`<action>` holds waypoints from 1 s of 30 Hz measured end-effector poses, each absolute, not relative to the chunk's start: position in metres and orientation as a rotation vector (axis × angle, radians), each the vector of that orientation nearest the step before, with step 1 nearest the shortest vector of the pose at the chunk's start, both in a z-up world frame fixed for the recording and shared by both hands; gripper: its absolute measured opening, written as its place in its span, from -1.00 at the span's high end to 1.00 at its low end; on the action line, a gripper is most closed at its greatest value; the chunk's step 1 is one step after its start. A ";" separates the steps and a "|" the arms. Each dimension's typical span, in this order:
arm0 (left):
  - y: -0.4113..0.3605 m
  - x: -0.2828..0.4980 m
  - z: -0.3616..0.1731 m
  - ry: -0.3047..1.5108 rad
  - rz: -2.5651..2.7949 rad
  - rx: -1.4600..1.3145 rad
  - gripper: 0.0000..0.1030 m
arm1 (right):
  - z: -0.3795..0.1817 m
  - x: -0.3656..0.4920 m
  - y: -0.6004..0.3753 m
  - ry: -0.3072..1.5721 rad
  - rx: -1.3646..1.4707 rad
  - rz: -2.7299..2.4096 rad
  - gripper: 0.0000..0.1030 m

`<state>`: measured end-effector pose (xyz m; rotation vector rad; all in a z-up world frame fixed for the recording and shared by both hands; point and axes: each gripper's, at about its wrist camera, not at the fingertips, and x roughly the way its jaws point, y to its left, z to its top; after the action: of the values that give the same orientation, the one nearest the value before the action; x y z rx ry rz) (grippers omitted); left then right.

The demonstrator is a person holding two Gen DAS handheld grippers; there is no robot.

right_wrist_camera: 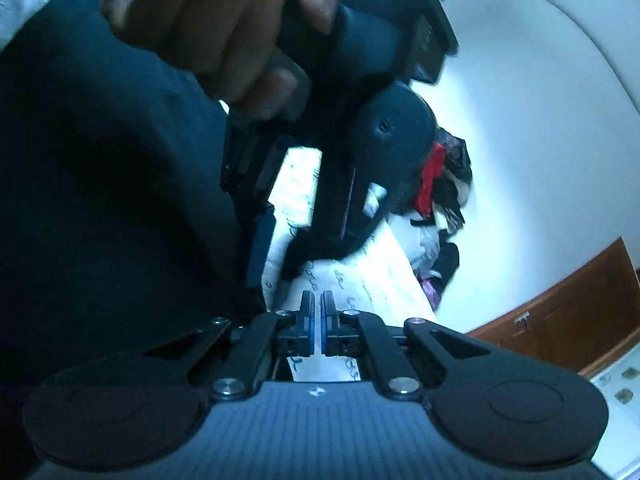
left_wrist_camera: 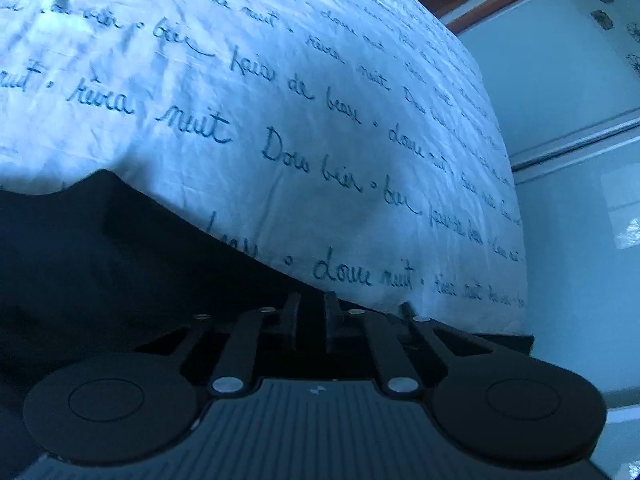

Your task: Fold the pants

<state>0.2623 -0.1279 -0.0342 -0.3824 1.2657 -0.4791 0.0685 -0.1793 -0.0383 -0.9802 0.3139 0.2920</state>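
Sprawling across lettered sheet, dark pants, long axis unclear; left gripper and right gripper jaws together.

Both fisheye views dim with blue cast, edges bowed; hand motion-blurred up close, white wall overexposed, dark pants without detail.

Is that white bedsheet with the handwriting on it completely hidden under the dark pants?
No, the white bedsheet with blue handwriting fills most of the left view; the dark pants cover only its lower left.

Bedroom: script-printed bedsheet, clothes heap
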 end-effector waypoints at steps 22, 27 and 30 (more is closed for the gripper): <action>-0.152 0.216 -0.016 0.934 -0.446 0.071 0.40 | -0.014 0.127 -0.304 0.757 0.011 0.224 0.90; -0.146 0.190 -0.004 0.894 -0.481 0.089 -0.01 | 0.002 0.088 -0.322 0.811 -0.020 0.308 0.76; -0.165 0.180 -0.010 0.925 -0.542 0.081 -0.03 | -0.016 0.090 -0.322 0.882 -0.061 0.292 0.76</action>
<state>0.1798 -0.1653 -0.0101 0.0809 0.9251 -0.5417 0.0903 -0.3223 -0.0165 -0.0611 0.8818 0.2918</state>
